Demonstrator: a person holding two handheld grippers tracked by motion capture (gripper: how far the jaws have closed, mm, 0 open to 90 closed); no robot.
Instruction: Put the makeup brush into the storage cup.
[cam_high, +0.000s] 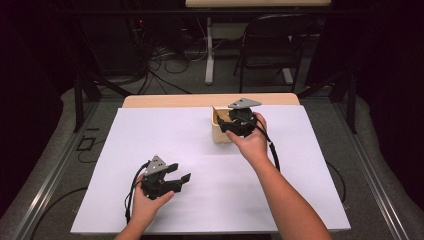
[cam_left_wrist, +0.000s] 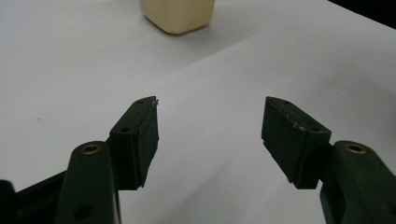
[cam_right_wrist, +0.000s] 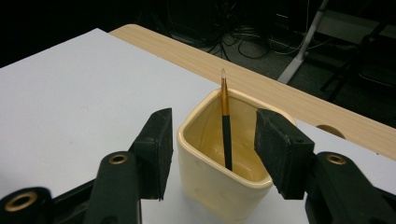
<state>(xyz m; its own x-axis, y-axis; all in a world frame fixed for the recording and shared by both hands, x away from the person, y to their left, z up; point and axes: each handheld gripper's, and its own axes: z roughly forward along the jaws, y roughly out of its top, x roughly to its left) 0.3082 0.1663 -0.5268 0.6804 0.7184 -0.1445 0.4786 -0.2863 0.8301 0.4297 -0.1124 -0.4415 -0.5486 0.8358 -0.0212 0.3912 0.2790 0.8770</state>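
Cream cup standing upright on the white sheet covering the desk, toward the far edge, right of the middle. Black pen with a gold band leaning inside the cup, tip up and resting against the far rim. Right claw poised at the cup, jaws apart, one on each side of the rim, pads near the walls but not pressing; pen between them, untouched. Right hand behind it in the high view. Left claw well apart from the cup, held low over bare sheet near the front left, jaws wide apart with nothing between them. Left hand wrapped around its body.
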